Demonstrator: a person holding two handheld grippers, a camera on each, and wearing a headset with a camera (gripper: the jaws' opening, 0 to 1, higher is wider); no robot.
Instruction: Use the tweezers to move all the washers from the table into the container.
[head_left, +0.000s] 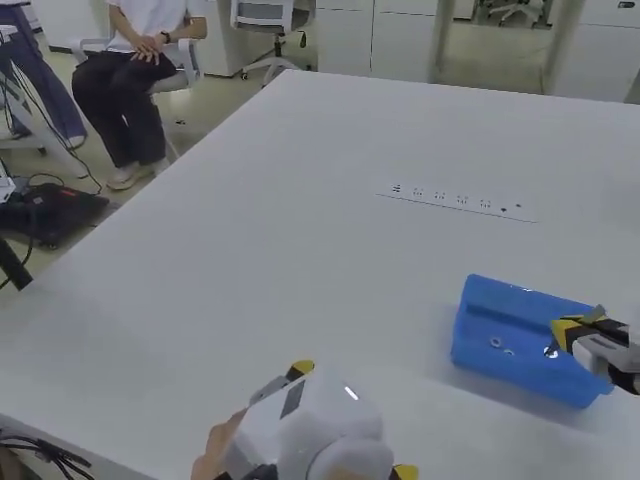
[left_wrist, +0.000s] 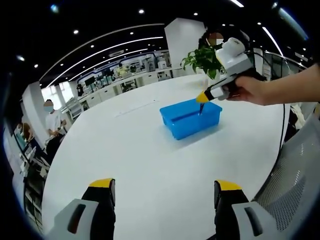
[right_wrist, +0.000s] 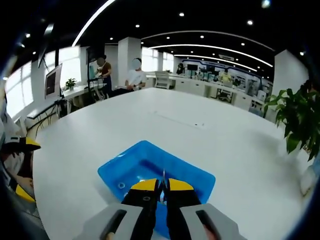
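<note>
Couple washers (head_left: 496, 343) lie in the blue container (head_left: 462, 335) just under the tweezers (right_wrist: 163, 176) your right gripper (right_wrist: 161, 187) is clamping; looks like drop-off, so ease the squeeze next.

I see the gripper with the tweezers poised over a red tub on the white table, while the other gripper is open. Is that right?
Not quite: the tub is blue, not red, as the right gripper view shows. Otherwise yes: the right gripper holds the tweezers over it on the white table, and the left gripper is open.
</note>
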